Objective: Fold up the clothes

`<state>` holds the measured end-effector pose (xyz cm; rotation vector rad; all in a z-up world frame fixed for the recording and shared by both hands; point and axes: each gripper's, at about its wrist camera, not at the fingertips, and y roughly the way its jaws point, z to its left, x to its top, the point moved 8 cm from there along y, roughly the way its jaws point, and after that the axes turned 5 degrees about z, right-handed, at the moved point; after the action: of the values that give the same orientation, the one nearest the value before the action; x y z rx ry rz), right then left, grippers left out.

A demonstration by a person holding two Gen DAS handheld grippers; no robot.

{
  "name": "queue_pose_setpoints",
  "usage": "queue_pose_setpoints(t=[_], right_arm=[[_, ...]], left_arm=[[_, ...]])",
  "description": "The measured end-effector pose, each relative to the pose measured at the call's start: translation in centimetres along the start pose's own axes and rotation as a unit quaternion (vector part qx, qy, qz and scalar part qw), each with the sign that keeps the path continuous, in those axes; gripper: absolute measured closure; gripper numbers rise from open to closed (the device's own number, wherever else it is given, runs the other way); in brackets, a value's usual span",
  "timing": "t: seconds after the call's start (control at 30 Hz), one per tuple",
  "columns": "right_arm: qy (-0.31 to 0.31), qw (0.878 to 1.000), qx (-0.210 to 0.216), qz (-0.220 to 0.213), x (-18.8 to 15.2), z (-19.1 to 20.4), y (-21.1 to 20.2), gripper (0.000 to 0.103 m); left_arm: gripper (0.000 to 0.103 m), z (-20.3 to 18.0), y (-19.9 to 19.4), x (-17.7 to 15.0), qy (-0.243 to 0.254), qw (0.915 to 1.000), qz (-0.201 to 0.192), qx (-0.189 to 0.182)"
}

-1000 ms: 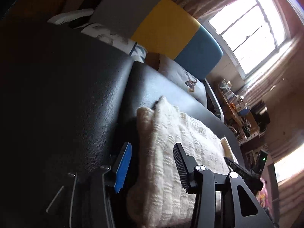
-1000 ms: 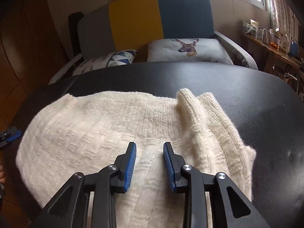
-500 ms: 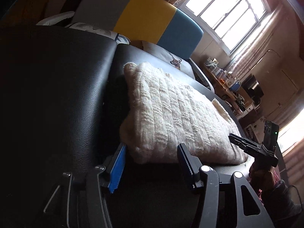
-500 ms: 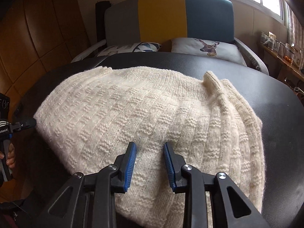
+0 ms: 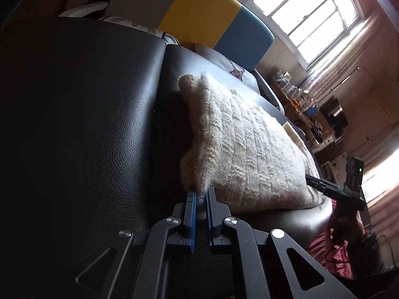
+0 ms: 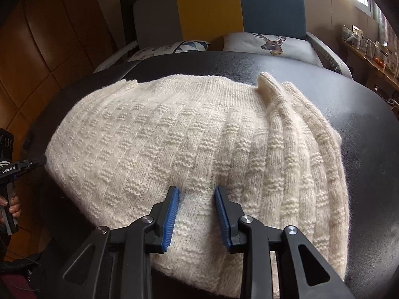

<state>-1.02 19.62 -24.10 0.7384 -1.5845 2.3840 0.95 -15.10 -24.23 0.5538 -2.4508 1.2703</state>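
Black padded bench carries the cream sweater; my left claw pinches its corner, probably for folding, my right claw hovers open.

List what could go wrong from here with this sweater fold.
1. The left hand-held gripper pinches only a fuzzy corner of the cream knit sweater; pulled, it may slip out or stretch.
2. The right hand-held gripper is open over the sweater's near edge, holding nothing, so a one-sided lift could skew the fold.
3. The black leather surface looks smooth; the bundle may slide.
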Motion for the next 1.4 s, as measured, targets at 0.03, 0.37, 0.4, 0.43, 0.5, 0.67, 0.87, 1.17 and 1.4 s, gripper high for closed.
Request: queue_pose_setpoints(t=[0.03,0.37,0.4,0.43,0.5,0.67,0.87,1.17,1.4], right_arm=[[0.008,1.000,0.010,-0.006,-0.1,-0.2,-0.4,0.072],[0.117,0.992,0.047,-0.030,-6.4,-8.3,-8.4,0.071],[0.128,0.990,0.042,-0.031,-7.1,-9.3,-8.7,0.071],[0.135,0.989,0.037,-0.036,-7.5,-10.2,-9.0,0.071],[0.140,0.988,0.056,-0.038,-7.2,-11.0,-8.7,0.071],[0.134,0.979,0.151,-0.018,-5.4,-11.2,-6.3,0.070],[0.063,0.953,0.290,0.052,-4.8,-8.1,-5.2,0.067],[0.024,0.935,0.339,0.101,-5.5,-5.0,-2.9,0.067],[-0.027,0.919,0.334,0.207,-10.4,-3.2,-1.9,0.087]], left_arm=[[0.092,0.0,-0.5,0.4,-0.008,1.0000,-0.005,0.001],[0.052,-6.7,-1.8,3.9,0.056,0.9972,-0.050,-0.005],[0.052,-8.2,-0.4,4.1,0.073,0.9965,-0.039,-0.009],[0.052,-9.8,1.0,4.2,0.090,0.9955,-0.028,-0.012],[0.052,-13.3,3.9,4.5,0.129,0.9912,-0.002,-0.031],[0.052,-22.2,11.2,3.8,0.260,0.9628,0.061,-0.042],[0.053,-22.8,15.7,1.2,0.309,0.9399,0.142,-0.025],[0.053,-20.3,13.0,-1.0,0.302,0.9346,0.184,-0.036],[0.053,-20.3,13.2,-1.0,0.290,0.9386,0.185,-0.029]])
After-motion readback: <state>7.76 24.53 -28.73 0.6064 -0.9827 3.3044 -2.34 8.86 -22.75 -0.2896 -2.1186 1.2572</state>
